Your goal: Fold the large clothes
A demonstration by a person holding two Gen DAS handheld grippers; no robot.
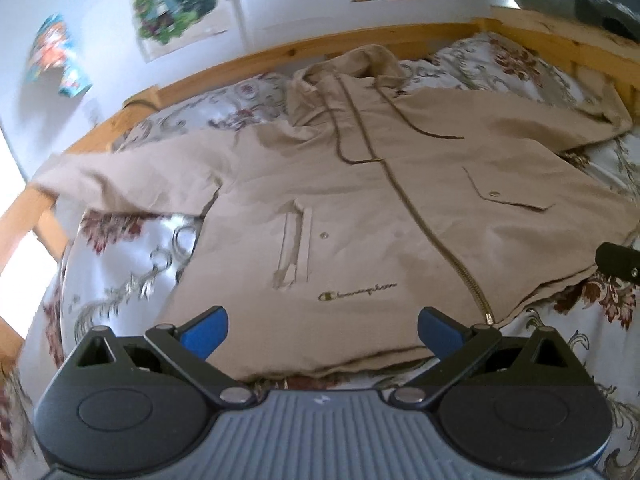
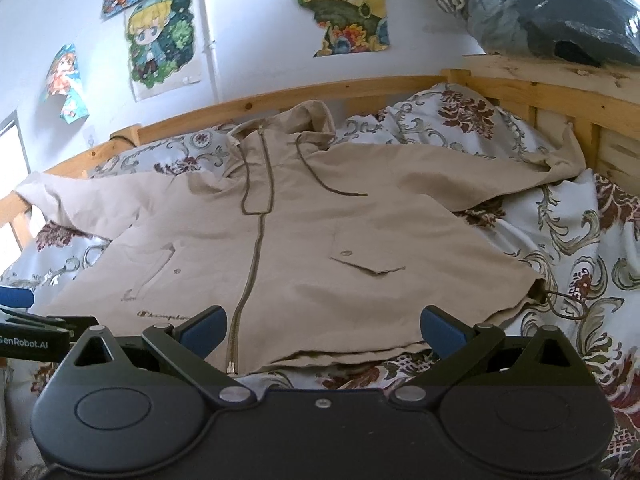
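A beige zip-up hooded jacket (image 1: 380,208) (image 2: 304,248) lies front up on the bed, spread flat with both sleeves out to the sides and the hood toward the far rail. My left gripper (image 1: 323,330) hovers open over the jacket's near hem, left of the zipper. My right gripper (image 2: 324,330) is open above the hem, right of the zipper. Neither holds anything. The right gripper's tip (image 1: 618,266) shows at the left wrist view's right edge, and the left gripper's body (image 2: 24,332) shows at the right wrist view's left edge.
A floral duvet (image 2: 568,248) covers the bed inside a wooden frame (image 2: 360,88). Posters (image 2: 162,40) hang on the white wall behind. Bagged dark bedding (image 2: 560,12) is piled on the headboard at the upper right.
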